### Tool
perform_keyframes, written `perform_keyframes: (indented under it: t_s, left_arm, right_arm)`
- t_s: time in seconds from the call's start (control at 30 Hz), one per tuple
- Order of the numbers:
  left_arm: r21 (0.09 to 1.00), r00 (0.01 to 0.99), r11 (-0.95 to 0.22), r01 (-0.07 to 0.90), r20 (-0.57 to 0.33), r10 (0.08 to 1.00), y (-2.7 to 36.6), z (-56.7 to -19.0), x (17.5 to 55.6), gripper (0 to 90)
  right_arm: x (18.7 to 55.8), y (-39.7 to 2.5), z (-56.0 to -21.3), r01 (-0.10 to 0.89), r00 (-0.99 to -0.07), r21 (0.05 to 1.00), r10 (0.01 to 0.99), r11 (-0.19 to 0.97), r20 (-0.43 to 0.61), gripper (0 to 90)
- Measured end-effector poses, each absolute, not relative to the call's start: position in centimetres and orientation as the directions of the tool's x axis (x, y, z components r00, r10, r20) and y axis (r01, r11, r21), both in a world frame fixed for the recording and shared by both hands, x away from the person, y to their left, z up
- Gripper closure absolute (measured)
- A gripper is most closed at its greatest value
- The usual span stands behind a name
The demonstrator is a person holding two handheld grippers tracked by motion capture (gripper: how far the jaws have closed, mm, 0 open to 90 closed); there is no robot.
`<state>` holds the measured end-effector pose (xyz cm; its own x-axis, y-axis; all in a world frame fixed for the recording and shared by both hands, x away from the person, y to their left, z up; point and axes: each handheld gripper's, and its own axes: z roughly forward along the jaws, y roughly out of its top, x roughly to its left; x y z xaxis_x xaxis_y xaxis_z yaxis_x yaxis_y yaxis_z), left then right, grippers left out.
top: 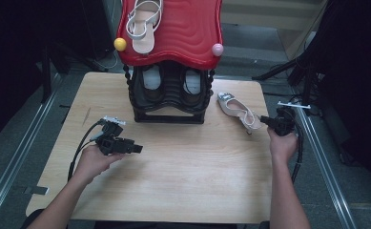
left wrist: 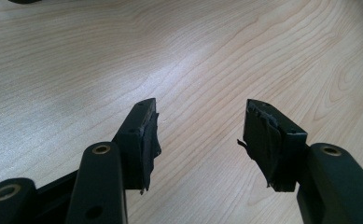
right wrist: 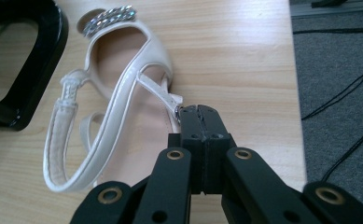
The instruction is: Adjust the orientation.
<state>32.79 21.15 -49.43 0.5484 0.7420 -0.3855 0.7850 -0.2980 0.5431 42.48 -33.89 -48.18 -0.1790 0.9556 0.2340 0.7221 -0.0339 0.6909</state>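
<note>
Right gripper (right wrist: 200,112) at the table's (top: 173,191) right edge, jaws pressed together, apparently pinching the thin strap of the pale heeled sandal (top: 238,110). Sandal lies on the wood just right of the black shoe rack (top: 169,98), jewelled toe pointing away from the person. Left gripper (top: 136,149) held low over bare tabletop at left, jaws spread, holding nothing. Matching sandal (top: 144,24) rests on the rack's red top (top: 192,33).
</note>
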Motion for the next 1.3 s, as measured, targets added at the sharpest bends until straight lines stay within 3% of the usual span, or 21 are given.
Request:
perform_keyframes:
  t_s: [0.83,1.3]
  left_arm:
    - [0.542,0.544,-0.292,0.788,-0.392,0.742,21.1,-49.4,32.9,45.2]
    - [0.538,0.545,-0.296,0.789,-0.391,0.742,21.1,-49.5,32.9,45.1]
  right_arm:
    - [40.0,-31.0,-48.4,0.727,-0.202,0.687,0.949,-0.02,0.241,90.0]
    - [41.5,-30.8,-45.3,0.706,-0.241,0.708,0.941,0.002,0.238,82.6]
